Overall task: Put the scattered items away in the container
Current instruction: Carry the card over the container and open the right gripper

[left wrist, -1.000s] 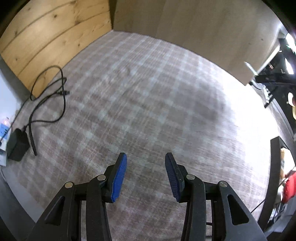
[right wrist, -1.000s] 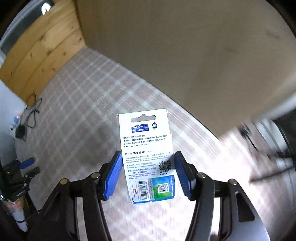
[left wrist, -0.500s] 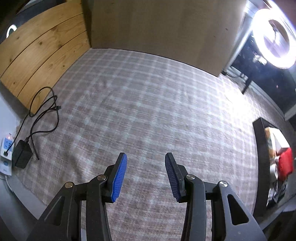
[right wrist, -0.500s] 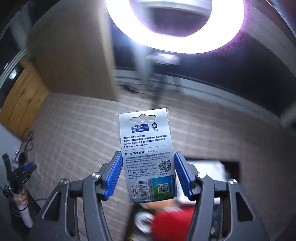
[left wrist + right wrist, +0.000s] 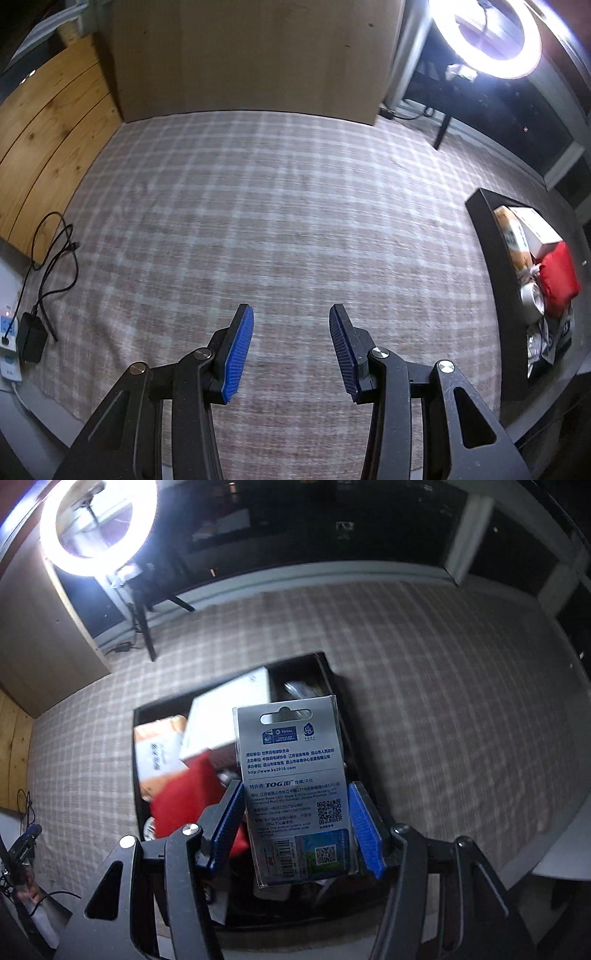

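Container (image 5: 137, 738), black, open-topped, sits on the plaid carpet (image 5: 280, 206), already part filled: orange packet (image 5: 155, 753) at left, white box (image 5: 225, 720), red pouch (image 5: 181, 797). Left gripper (image 5: 291, 350) hangs over bare carpet, jaws moderately apart, nothing between them. Right gripper (image 5: 295, 825) pinches a carded retail pack (image 5: 295, 775) by its edges, above the container. Ring light (image 5: 96, 524) glares at upper left.
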Tool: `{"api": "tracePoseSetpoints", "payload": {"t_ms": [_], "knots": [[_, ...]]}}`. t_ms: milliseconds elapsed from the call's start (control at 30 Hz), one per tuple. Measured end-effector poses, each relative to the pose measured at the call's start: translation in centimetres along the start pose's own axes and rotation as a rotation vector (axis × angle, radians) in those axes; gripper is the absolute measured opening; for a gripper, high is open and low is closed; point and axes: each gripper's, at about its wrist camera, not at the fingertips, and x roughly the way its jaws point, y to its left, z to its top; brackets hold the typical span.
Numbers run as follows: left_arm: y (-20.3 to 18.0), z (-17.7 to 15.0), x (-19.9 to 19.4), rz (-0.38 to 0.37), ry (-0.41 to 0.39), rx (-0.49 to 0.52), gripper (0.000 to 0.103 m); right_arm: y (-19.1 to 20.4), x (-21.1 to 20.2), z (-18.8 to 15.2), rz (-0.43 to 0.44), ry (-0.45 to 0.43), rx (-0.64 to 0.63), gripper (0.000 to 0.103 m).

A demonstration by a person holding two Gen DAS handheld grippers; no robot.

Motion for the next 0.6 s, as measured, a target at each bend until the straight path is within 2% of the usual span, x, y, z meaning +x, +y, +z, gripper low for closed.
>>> {"api": "tracePoseSetpoints", "payload": {"t_ms": [267,600], "knots": [[-1.3,-0.3,-0.6,-0.012,-0.006,0.03,0.044,-0.9,-0.7,-0.6,0.004,-0.019,0.017,0.058],[-1.4,-1.5,-1.6,0.011,-0.014,0.037,0.045,1.3,-1.5,-2.4,0.028,-0.043,-0.015,0.058]]}}
